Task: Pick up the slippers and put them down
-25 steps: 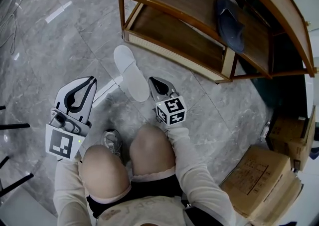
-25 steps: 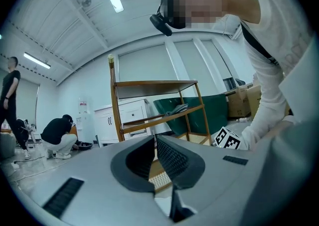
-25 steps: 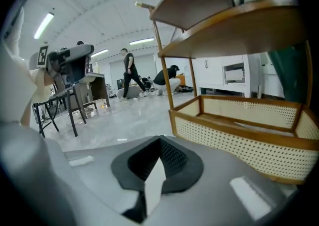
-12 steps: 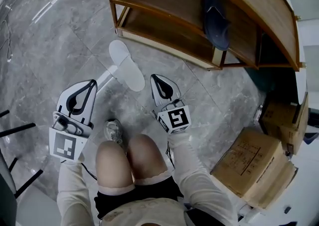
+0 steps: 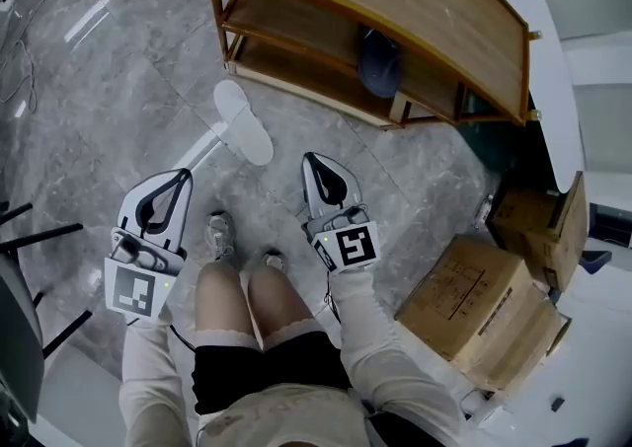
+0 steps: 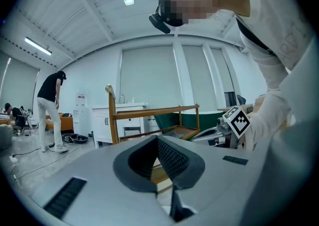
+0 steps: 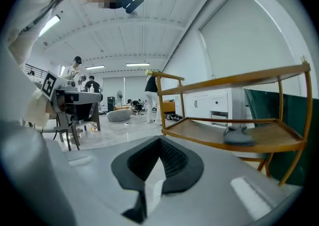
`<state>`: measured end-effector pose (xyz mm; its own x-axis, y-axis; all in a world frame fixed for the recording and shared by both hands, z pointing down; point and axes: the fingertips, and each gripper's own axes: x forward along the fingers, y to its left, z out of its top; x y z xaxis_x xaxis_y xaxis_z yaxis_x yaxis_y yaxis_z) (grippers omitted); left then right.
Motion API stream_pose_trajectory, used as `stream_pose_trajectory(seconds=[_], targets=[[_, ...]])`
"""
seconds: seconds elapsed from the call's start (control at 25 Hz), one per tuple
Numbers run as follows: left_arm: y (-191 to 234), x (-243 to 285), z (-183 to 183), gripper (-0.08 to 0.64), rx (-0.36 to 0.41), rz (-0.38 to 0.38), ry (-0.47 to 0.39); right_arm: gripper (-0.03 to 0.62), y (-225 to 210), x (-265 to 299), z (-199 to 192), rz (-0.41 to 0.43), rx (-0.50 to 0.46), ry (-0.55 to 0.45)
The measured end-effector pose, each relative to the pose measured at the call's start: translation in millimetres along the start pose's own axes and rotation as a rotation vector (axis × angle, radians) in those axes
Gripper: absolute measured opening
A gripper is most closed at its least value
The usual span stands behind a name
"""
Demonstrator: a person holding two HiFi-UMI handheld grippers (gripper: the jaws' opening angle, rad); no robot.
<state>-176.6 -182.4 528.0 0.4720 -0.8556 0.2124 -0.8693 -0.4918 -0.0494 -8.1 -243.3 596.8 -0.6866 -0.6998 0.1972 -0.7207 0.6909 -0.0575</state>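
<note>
A white slipper [image 5: 242,121] lies flat on the grey floor in front of the wooden rack [image 5: 296,36]. A dark blue slipper [image 5: 378,62] rests on the rack's lower shelf; the right gripper view shows this dark slipper [image 7: 238,136] too. My left gripper [image 5: 181,177] hangs left of my knees, shut and empty. My right gripper [image 5: 318,161] is to the right of the white slipper and apart from it, also shut with nothing in it. In their own views, the left gripper [image 6: 158,142] and the right gripper [image 7: 160,141] each have the tips meeting, pointing about level at the rack [image 6: 149,112].
Cardboard boxes [image 5: 474,309] stand at the right. A white rounded tabletop [image 5: 533,31] lies behind the rack. Black chair legs [image 5: 35,238] reach in from the left. My own shoes [image 5: 219,235] are on the floor below. A person [image 6: 50,113] stands far off.
I have stood up from a crouch. Both grippers have risen well above the floor, the right one moving away from the white slipper, which stays where it lay.
</note>
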Motion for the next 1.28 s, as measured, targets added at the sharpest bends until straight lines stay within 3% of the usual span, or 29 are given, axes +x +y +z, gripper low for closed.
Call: stream_pose_trajectory(seconds=[0.36, 0.72, 0.96, 1.28], targets=[[-29, -59, 139, 0.003, -0.053, 0.062, -0.018, 0.009, 24, -72, 147, 0.02, -0.018, -0.003], [-53, -102, 258, 0.003, -0.052, 0.106, -0.049, 0.009, 37, -134, 269, 0.035, -0.051, -0.013], [-75, -120, 319, 0.004, -0.039, 0.125, -0.09, 0.009, 40, -172, 327, 0.049, -0.067, -0.035], [-94, -140, 370, 0.005, -0.019, 0.146, -0.121, 0.009, 40, -205, 381, 0.045, -0.057, -0.081]])
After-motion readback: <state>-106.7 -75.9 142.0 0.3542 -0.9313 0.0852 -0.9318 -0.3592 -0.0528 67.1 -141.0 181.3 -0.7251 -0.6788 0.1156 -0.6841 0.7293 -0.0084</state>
